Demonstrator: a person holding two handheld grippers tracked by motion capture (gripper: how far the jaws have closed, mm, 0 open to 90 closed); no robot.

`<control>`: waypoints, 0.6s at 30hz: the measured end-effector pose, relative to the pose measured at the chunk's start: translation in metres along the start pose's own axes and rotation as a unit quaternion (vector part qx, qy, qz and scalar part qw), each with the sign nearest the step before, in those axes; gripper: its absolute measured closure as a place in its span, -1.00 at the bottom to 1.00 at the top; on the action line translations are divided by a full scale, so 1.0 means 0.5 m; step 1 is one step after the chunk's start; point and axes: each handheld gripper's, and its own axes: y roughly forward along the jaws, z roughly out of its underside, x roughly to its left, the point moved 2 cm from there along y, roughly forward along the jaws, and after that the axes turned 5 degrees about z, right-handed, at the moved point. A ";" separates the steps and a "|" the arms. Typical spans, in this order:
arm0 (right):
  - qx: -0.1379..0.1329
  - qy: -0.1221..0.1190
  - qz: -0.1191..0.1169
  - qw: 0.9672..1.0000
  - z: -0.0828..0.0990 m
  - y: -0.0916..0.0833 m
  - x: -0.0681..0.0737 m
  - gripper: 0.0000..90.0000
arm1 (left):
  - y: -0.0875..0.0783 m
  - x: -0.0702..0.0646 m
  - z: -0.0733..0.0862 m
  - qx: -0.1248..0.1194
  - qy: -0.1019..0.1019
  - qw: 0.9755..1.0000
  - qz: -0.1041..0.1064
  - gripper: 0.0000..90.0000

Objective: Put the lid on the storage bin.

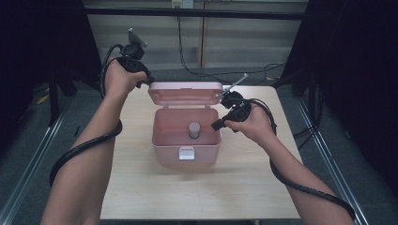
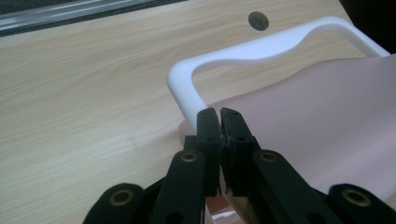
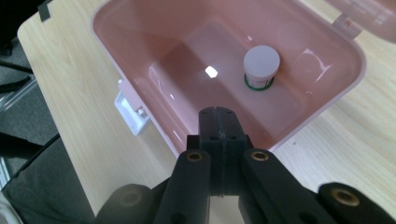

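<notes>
- Pink box point(image 1: 186, 140) sits mid-frame in the high view on the tabletop point(image 1: 141, 187), its lid point(image 1: 185, 93) swung up and back; a white latch point(image 1: 186, 153) shows on its near wall.
- Inside, right of centre on the box floor, stands a small jar point(image 3: 261, 66) with a pale cap, upright and clear of the walls.
- Left claw point(image 2: 220, 122), upper left of the high view, is clenched; in the left gripper view its tips lie against the lid beside the white carry handle point(image 2: 261, 49). I cannot tell whether anything thin is pinched between the pads.
- Right claw point(image 3: 220, 122), right of centre in the high view, is clenched on nothing and hovers over the near rim of the open box.
- My judgement: the box is thin moulded plastic, light and stiff but glossy, so it may slide under a push. The lid likely flexes and hinges freely; best held at its edge or by the handle.
- The jar looks light, rigid and smooth-sided; I would take it across the cap or the body just below, squarely, to avoid tipping it.
</notes>
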 end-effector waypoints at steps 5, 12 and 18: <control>0.005 0.001 0.001 1.000 0.000 0.001 -0.002 1.00 | 0.010 0.002 0.007 0.007 -0.005 1.000 0.004 0.94; 0.002 0.000 -0.001 1.000 0.000 -0.003 -0.005 1.00 | 0.022 0.007 0.017 0.010 -0.013 1.000 0.008 0.96; -0.002 0.000 0.000 1.000 -0.001 -0.008 -0.003 1.00 | 0.026 0.012 0.029 0.014 -0.012 1.000 0.009 0.96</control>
